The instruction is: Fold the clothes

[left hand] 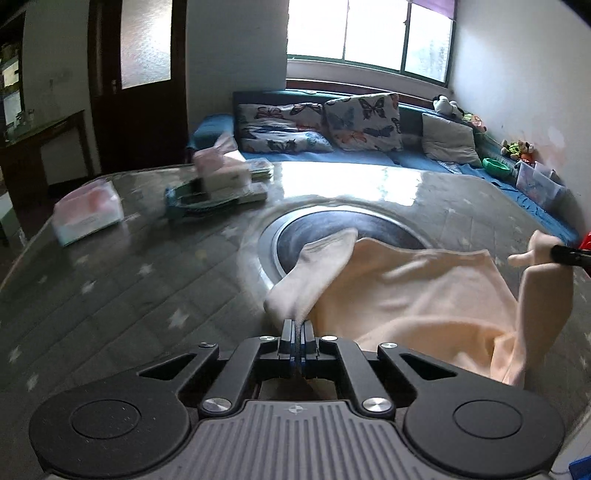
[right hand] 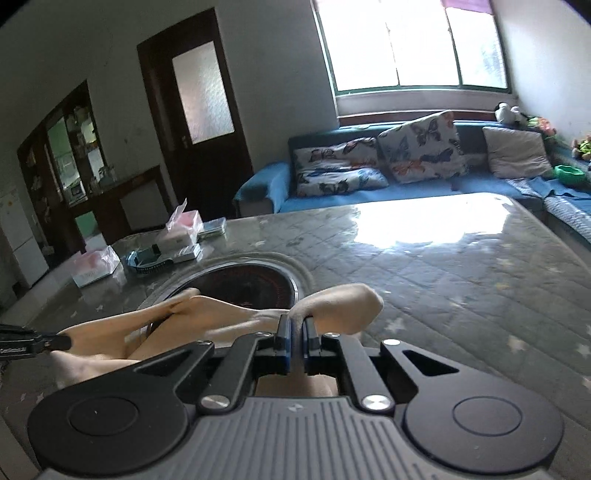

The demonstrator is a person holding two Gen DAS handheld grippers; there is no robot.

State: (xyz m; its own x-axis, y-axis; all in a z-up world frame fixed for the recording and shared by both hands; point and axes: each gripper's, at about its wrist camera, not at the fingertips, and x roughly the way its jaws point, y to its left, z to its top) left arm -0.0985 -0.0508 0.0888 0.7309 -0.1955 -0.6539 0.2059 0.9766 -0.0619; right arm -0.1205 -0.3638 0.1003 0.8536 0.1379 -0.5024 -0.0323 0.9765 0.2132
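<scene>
Left hand-held gripper [left hand: 297,326] pinching cream garment [left hand: 417,295]

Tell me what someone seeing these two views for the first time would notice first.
Probably the cream garment, lifted off the grey quilted table and stretched between the left gripper and the right gripper, each shut on a bunch of its fabric. Just beyond it sits a round dark cooktop set into the table's middle. Behind, butterfly-print cushions line a blue sofa under the bright window.
</scene>
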